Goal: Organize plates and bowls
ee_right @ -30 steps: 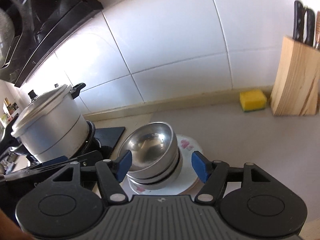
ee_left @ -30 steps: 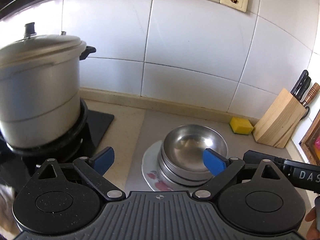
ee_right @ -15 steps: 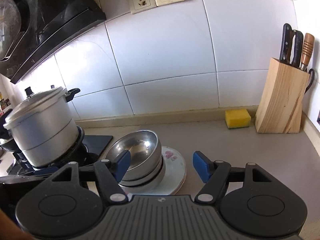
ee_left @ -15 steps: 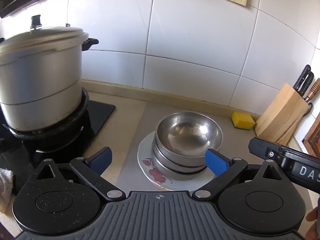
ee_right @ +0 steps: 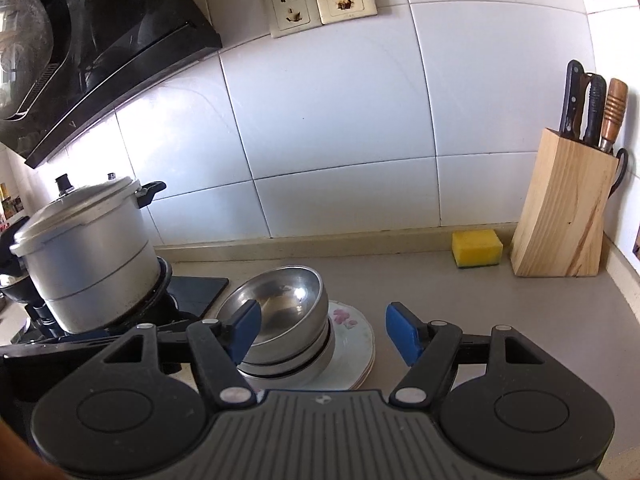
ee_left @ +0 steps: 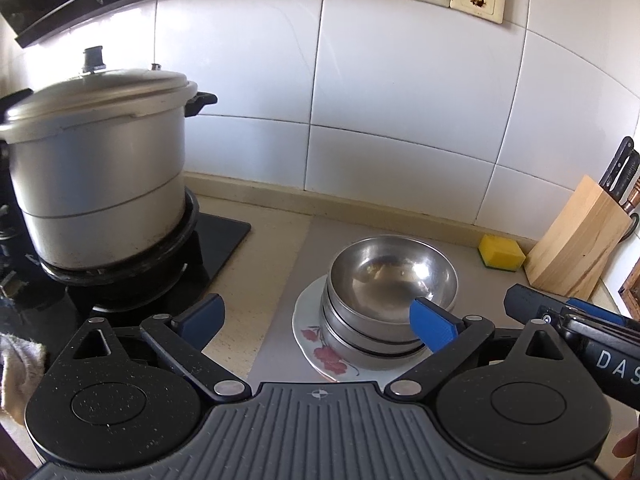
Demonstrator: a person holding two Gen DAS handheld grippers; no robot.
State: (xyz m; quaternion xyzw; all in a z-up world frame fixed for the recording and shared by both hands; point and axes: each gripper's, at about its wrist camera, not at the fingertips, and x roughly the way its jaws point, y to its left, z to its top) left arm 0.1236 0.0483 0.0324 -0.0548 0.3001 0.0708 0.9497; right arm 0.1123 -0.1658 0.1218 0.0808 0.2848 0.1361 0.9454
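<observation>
A stack of steel bowls [ee_left: 390,280] sits on white flowered plates [ee_left: 310,330] on the grey counter. The stack also shows in the right wrist view [ee_right: 280,312], on the plates [ee_right: 352,344]. My left gripper [ee_left: 316,318] is open and empty, above and short of the stack, its right finger over the top bowl's near rim. My right gripper [ee_right: 322,332] is open and empty, held back above the stack. Part of the right gripper's body [ee_left: 576,328] shows at the right of the left wrist view.
A large lidded aluminium pot [ee_left: 96,168] stands on the black stove [ee_left: 216,240] at the left. A yellow sponge [ee_right: 476,248] and a wooden knife block [ee_right: 564,208] stand by the tiled wall at the right. A range hood [ee_right: 100,60] hangs over the stove.
Both grippers have drawn back and risen from the bowl stack, so the stack looks smaller and lower in both views. Both stay open. The stack has not moved.
</observation>
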